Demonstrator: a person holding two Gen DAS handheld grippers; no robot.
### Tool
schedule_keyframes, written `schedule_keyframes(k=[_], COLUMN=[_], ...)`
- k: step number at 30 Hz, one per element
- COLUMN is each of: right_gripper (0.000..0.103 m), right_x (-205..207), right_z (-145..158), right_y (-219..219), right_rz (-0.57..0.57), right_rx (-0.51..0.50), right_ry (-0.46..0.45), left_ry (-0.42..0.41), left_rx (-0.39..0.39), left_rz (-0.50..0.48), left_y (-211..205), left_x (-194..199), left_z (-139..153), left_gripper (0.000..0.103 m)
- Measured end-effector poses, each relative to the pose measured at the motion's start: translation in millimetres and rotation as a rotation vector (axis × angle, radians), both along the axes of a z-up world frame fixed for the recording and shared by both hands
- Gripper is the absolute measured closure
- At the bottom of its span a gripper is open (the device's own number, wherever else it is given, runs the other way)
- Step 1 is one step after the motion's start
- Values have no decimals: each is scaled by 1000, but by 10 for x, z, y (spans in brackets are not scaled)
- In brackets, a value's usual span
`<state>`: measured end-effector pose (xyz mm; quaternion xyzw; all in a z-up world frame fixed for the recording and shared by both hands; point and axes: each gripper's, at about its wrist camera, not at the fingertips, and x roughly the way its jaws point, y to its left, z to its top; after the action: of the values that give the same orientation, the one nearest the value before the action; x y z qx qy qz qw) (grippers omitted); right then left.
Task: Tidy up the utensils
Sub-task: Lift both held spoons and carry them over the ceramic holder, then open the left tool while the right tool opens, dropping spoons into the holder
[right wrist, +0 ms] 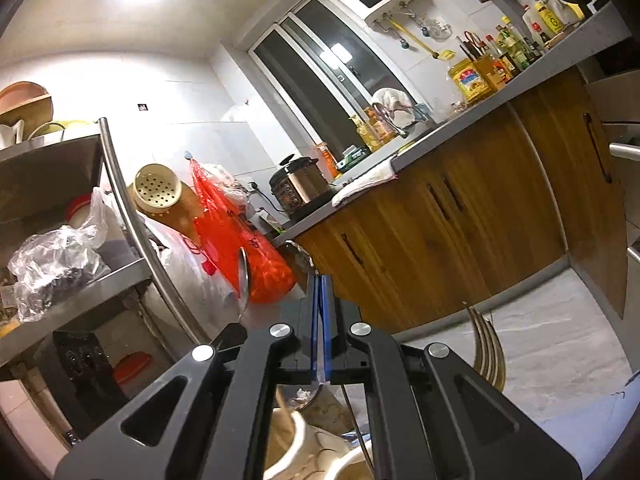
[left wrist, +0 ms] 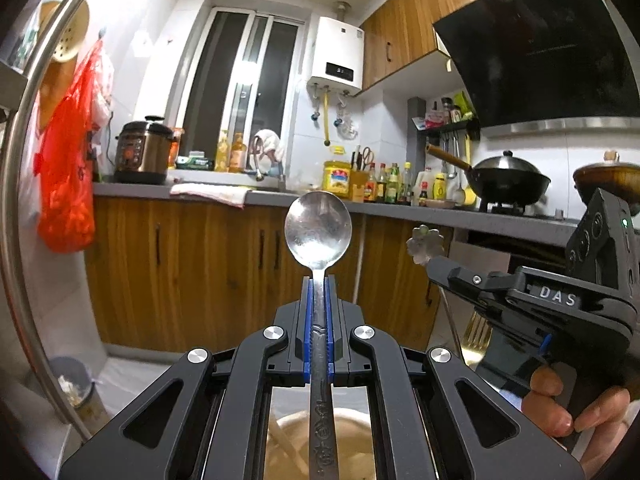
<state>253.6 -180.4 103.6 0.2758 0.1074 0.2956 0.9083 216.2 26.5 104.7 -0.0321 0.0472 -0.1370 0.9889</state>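
My left gripper (left wrist: 319, 280) is shut on the handle of a metal spoon (left wrist: 318, 232), whose bowl sticks out ahead of the blue pads. In the right wrist view that spoon (right wrist: 243, 280) shows edge-on at the left. A hand holds my right gripper (left wrist: 434, 266), shut on a thin metal utensil with a flower-shaped end (left wrist: 424, 242). The same end (right wrist: 298, 258) pokes past the right gripper (right wrist: 322, 280). A gold fork (left wrist: 476, 336) (right wrist: 486, 344) stands tines up below the right gripper. A beige ceramic holder (left wrist: 352, 440) (right wrist: 304, 440) lies under both grippers, mostly hidden.
Wooden cabinets (left wrist: 224, 272) under a grey counter (left wrist: 272, 197) face me, crowded with bottles, a pressure cooker (left wrist: 142, 152) and a wok (left wrist: 508, 180). A steel rack post (left wrist: 24, 184) and a red plastic bag (left wrist: 66, 168) hang close on the left. A waste bin (left wrist: 76, 384) stands on the floor.
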Motion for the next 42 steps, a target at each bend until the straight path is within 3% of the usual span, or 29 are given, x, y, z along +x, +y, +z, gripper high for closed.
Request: schedule_keyframes(k=[12, 18, 22, 30, 38, 40, 42], right_gripper=[101, 101, 101, 101, 100, 100, 91], right_x=[-122, -399, -466, -482, -392, -391, -397], right_z=[-165, -192, -251, -306, -304, -309, -310], right_y=[-18, -88, -143, -145, -162, -158, -146], right_rz=[-5, -28, -24, -45, -56, -54, -53], right_rx=[-99, -219, -232, -287, -289, -291, -301], right_ry=[56, 71, 119, 157, 190, 191, 190], left_ry=[55, 144, 222, 300, 298, 297, 297], left_rx=[20, 45, 55, 85, 122, 126, 129], left_rz=[-14, -47, -59, -58, -35, -33, -38], left_y=[27, 29, -10, -84, -140, -148, -170], left_x=[-163, -300, -317, -258, -244, -245, -239], left_z=[-123, -153, -184, -338, -347, -347, -334], left_gripper=[97, 97, 97, 97, 97, 92, 87])
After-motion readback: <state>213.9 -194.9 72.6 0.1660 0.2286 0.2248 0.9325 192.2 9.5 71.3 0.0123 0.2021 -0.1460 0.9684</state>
